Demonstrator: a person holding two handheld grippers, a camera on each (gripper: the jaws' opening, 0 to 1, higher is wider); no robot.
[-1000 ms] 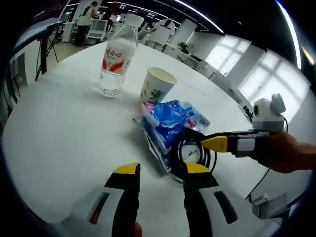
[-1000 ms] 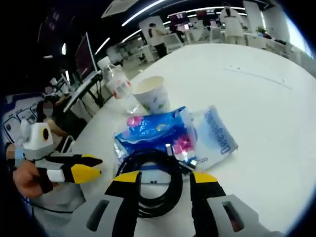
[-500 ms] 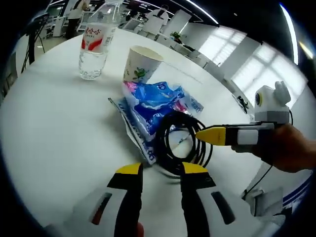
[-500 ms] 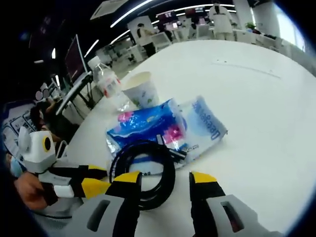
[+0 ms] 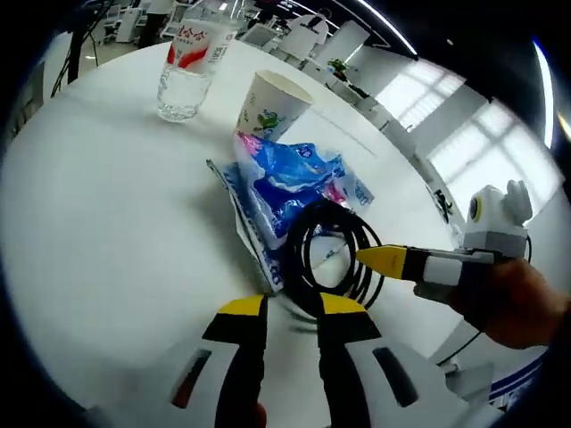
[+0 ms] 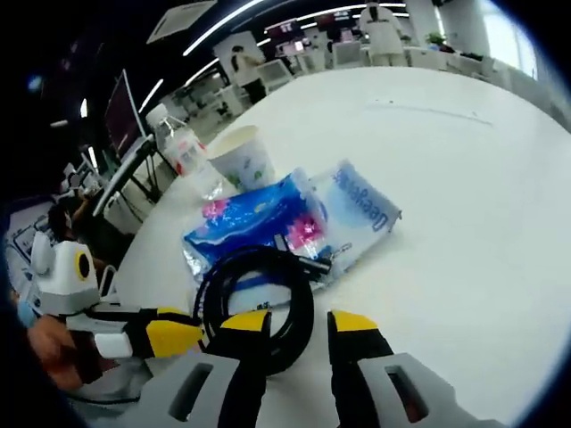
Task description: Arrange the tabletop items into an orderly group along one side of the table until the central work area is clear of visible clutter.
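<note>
A black cable coil lies partly on a blue tissue pack, with a white and blue packet beside it. Behind them stand a paper cup and a water bottle. My left gripper is open, its tips at the coil's near edge. My right gripper is open with the coil's right arc between its jaws. In the left gripper view it reaches in from the right and touches the coil.
All items sit on a round white table, whose edge runs close behind the right gripper. A hand holds that gripper. The left gripper enters the right gripper view from the left. Office desks, chairs and people stand beyond.
Both grippers have moved closer to the cable coil from opposite sides, and both pairs of jaws have narrowed. The items on the table have stayed put.
</note>
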